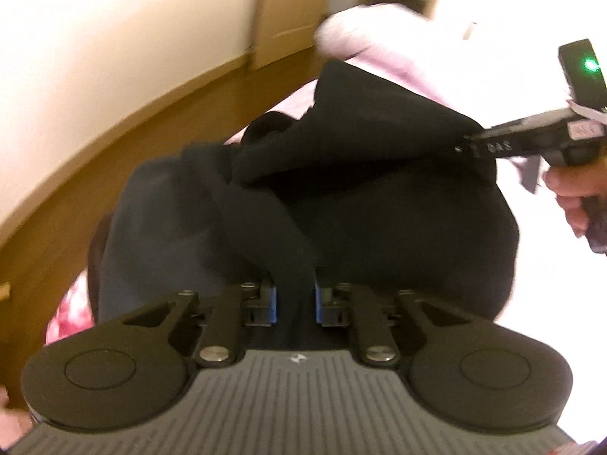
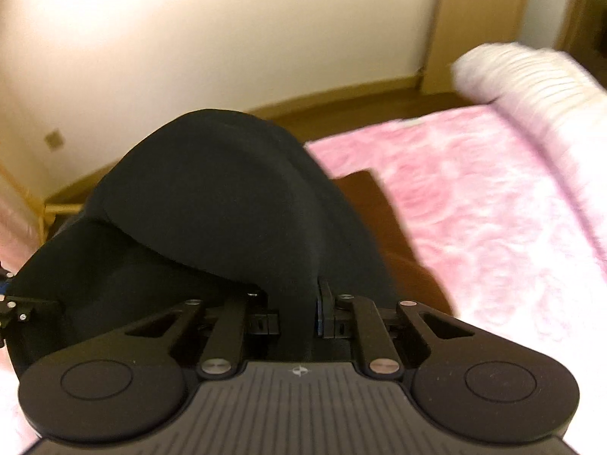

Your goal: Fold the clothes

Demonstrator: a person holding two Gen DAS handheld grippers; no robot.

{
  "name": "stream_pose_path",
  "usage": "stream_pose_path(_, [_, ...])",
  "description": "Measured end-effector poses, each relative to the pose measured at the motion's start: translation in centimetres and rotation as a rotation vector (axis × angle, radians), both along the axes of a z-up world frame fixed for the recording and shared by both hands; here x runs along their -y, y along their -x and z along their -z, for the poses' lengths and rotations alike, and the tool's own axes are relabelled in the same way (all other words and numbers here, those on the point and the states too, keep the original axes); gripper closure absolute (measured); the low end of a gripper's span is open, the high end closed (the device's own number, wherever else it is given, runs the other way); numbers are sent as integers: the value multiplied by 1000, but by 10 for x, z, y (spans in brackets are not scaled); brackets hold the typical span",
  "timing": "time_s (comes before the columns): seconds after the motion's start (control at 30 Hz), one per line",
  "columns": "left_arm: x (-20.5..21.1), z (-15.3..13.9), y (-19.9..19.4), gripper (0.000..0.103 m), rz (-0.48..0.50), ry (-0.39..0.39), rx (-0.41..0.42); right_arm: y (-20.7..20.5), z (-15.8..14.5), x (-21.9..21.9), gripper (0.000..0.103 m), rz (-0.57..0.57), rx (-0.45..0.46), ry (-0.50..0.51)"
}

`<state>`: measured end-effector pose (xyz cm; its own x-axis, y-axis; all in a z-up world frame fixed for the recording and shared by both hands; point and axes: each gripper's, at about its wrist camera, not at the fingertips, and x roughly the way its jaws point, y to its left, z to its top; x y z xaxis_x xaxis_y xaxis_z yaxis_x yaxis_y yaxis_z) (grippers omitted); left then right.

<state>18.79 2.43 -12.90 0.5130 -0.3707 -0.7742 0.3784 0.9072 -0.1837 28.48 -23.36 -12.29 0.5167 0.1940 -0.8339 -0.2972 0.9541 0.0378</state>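
Black garment (image 1: 379,197): we pinch a fold of it between the jaws of both our left gripper (image 1: 294,295) and right gripper (image 2: 297,303)

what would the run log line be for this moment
stage: grasp | left claw: shut on black garment | right claw: shut on black garment | surface: pink bedspread | fold: not yet made
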Motion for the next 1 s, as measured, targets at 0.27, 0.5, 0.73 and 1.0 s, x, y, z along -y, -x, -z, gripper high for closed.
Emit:
stream_pose_path(0.27, [82,-57,68,91,285,114,141,121,-70,93,90,257,121,-20])
stream_pose_path(0.5, [201,-83,170,91,566,165,191,291,-99,201,90,575,160,-27])
stream_pose_path(0.73, [332,-59,325,90,789,148,61,490,-66,306,89,853,98,-108])
stream_pose_path(1.0, [411,-2,433,71,997,36,-140,692,11,365,79,1081,-150,-173])
